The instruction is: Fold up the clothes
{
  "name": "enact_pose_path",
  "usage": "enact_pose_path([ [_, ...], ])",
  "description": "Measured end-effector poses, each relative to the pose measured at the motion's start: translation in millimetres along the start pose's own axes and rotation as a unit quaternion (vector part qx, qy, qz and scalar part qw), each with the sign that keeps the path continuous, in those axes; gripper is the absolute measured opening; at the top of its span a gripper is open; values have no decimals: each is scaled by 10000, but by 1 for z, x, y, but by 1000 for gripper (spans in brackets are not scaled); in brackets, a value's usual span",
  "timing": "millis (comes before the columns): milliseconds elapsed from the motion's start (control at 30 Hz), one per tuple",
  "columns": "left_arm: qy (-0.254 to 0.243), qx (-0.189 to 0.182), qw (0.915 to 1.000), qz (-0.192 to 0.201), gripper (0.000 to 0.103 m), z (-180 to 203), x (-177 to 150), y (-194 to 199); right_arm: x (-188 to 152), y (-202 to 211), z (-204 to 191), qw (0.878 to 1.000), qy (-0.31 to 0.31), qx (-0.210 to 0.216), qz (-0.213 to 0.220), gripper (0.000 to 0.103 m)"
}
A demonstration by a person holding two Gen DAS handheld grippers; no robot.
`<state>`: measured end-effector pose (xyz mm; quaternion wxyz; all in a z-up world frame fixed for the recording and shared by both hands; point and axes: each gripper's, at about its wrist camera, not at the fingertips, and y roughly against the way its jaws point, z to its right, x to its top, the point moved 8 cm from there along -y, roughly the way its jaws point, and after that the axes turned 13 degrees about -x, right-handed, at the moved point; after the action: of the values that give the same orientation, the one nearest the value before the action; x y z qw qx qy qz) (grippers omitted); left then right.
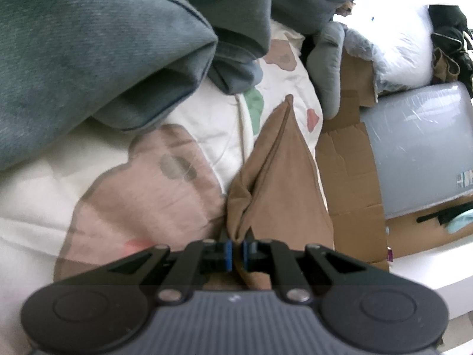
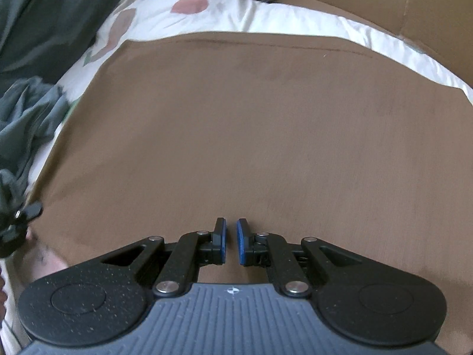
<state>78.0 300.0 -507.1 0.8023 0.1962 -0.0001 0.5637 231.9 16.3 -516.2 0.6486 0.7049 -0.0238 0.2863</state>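
Observation:
A brown garment (image 2: 251, 133) lies spread flat on a white bedcover with pink and green patches (image 2: 183, 14). My right gripper (image 2: 231, 238) hovers just over its near part, the blue pads almost together with only a narrow slit and nothing between them. In the left wrist view the same brown garment (image 1: 280, 171) rises in a bunched, folded ridge from my left gripper (image 1: 235, 250), which is shut on its near edge. The cloth runs between the blue pads.
A pile of grey-green clothes (image 1: 88, 59) lies on the patterned bedcover (image 1: 133, 195) at the left and back. Flattened cardboard (image 1: 348, 177), a wrapped grey panel (image 1: 419, 145) and a white plastic bag (image 1: 399, 53) lie beside the bed. A hand (image 2: 44, 261) shows at the left edge.

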Motion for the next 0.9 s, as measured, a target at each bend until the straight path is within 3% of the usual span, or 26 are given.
enact_pose_path([
  [467, 172, -5, 9998, 50, 7, -8, -2, -1, 64, -33, 23, 9979, -430, -344, 340, 13],
  [900, 184, -17, 9998, -87, 8, -9, -1, -3, 116, -64, 38, 9951, -733, -384, 533, 12],
])
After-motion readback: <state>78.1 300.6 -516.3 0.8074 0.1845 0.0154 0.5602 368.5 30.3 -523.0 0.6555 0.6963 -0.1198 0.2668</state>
